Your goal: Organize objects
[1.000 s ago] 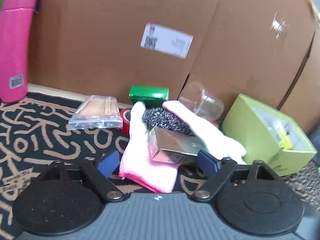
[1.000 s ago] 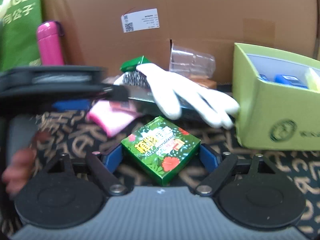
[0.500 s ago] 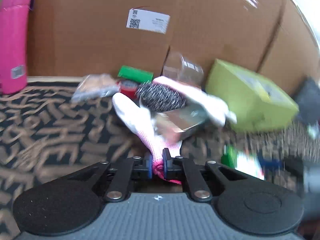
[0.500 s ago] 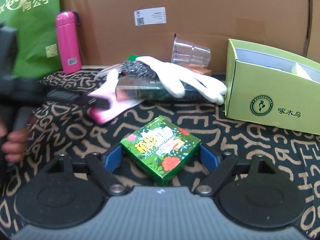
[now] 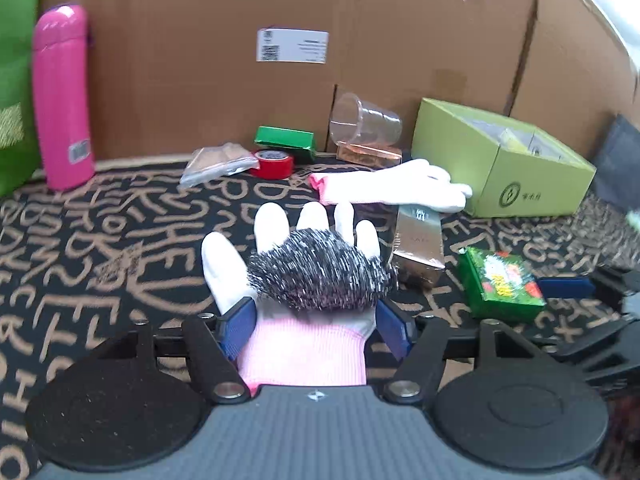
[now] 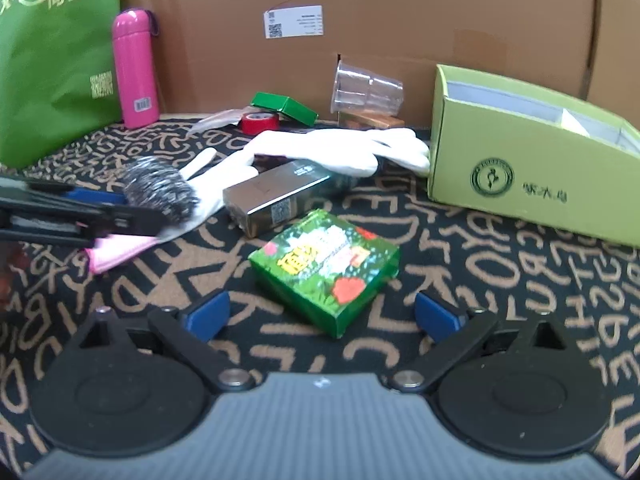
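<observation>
Left gripper fingers just reopened, straddling pink-cuffed glove — steel wool on top could roll off. Right gripper fingers just spread, green box released.

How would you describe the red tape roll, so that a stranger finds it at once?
Start at the big cardboard wall behind the patterned mat. At its foot, right of the pink bottle, lies the red tape roll, beside a plain green box. It is the only red ring there.
</observation>
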The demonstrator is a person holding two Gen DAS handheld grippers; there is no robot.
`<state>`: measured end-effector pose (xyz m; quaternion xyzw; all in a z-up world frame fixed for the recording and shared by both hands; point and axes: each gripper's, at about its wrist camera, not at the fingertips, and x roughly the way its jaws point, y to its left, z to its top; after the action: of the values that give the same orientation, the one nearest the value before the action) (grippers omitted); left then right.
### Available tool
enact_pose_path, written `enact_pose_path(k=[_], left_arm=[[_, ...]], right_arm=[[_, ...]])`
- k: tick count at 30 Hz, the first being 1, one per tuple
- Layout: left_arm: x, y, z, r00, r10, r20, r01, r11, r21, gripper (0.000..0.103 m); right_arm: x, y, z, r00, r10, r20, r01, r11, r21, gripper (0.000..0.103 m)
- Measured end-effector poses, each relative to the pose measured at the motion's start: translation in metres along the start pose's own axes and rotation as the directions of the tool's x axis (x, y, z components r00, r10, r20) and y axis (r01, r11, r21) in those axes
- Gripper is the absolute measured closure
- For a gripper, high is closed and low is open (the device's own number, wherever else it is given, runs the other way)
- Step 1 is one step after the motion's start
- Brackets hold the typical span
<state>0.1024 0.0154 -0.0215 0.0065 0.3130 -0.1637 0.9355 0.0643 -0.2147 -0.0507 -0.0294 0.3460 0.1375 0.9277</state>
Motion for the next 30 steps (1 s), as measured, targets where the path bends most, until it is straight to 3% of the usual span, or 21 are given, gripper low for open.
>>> enact_pose_path(k=[1, 3, 5, 7, 8, 9, 10, 13, 15, 17, 21, 25, 30], left_arm=[[0.000, -0.003, -0.001, 1.000, 0.011, 0.002, -0.011, 0.999, 0.033, 0.036], [-0.004, -0.005, -0.004, 1.000, 0.022, 0.006, -0.022, 0.997, 0.073, 0.053], [-0.010, 0.000, -0.007, 1.000, 0.007, 0.005, -0.007, 0.998, 0.064, 0.054], [-0.015, 0.001, -0.010, 1.000, 0.013, 0.014, -0.014, 0.998, 0.055, 0.046], [-0.015, 0.000, -0.012, 1.000, 0.018, 0.013, -0.019, 0.998, 0.061, 0.033], [-0.014, -0.002, -0.014, 0.999, 0.034, 0.007, -0.034, 0.997, 0.072, 0.027], [-0.011, -0.004, -0.015, 0.999, 0.046, -0.002, -0.046, 0.996, 0.080, 0.027], [-0.009, -0.005, -0.012, 0.999, 0.048, 0.005, -0.048, 0.996, 0.075, 0.040], [-0.008, -0.006, -0.010, 1.000, 0.028, 0.008, -0.029, 0.995, 0.092, 0.077], [-0.009, -0.007, -0.007, 1.000, -0.011, -0.013, 0.012, 0.997, 0.082, 0.088], [-0.020, -0.006, 0.002, 0.996, -0.081, -0.022, 0.082, 0.996, 0.043, 0.091], [-0.049, -0.011, 0.022, 0.991, -0.105, 0.078, 0.102, 0.994, 0.035, 0.091], [-0.082, -0.023, 0.045, 0.970, -0.142, 0.198, 0.133, 0.989, 0.059, 0.091]], right_arm=[[0.000, 0.000, 0.000, 1.000, -0.003, 0.001, 0.003, 1.000, 0.001, 0.002], [0.001, 0.000, 0.001, 1.000, -0.013, 0.002, 0.013, 1.000, -0.004, 0.006], [0.005, 0.001, 0.004, 1.000, -0.010, -0.002, 0.010, 1.000, -0.005, 0.006], [0.009, 0.003, 0.007, 1.000, -0.001, -0.002, 0.001, 1.000, -0.011, 0.007], [0.011, 0.005, 0.008, 1.000, 0.000, -0.001, 0.000, 1.000, -0.013, 0.007], [0.013, 0.006, 0.009, 1.000, 0.002, 0.001, -0.002, 1.000, -0.013, 0.007], [0.015, 0.007, 0.010, 1.000, 0.001, 0.005, -0.001, 1.000, -0.013, 0.007], [0.018, 0.008, 0.012, 1.000, -0.014, 0.018, 0.014, 1.000, -0.006, 0.014], [0.017, 0.006, 0.012, 0.999, -0.013, 0.033, 0.013, 1.000, 0.001, 0.031], [0.015, 0.005, 0.011, 0.999, -0.002, 0.039, 0.001, 1.000, 0.009, 0.033], [0.004, 0.005, 0.007, 0.998, 0.033, 0.056, -0.034, 0.999, 0.013, 0.035], [-0.013, 0.004, 0.011, 0.993, 0.036, 0.111, -0.037, 0.999, 0.012, 0.035], [-0.034, -0.001, 0.019, 0.983, 0.033, 0.182, -0.035, 0.999, 0.008, 0.036]])
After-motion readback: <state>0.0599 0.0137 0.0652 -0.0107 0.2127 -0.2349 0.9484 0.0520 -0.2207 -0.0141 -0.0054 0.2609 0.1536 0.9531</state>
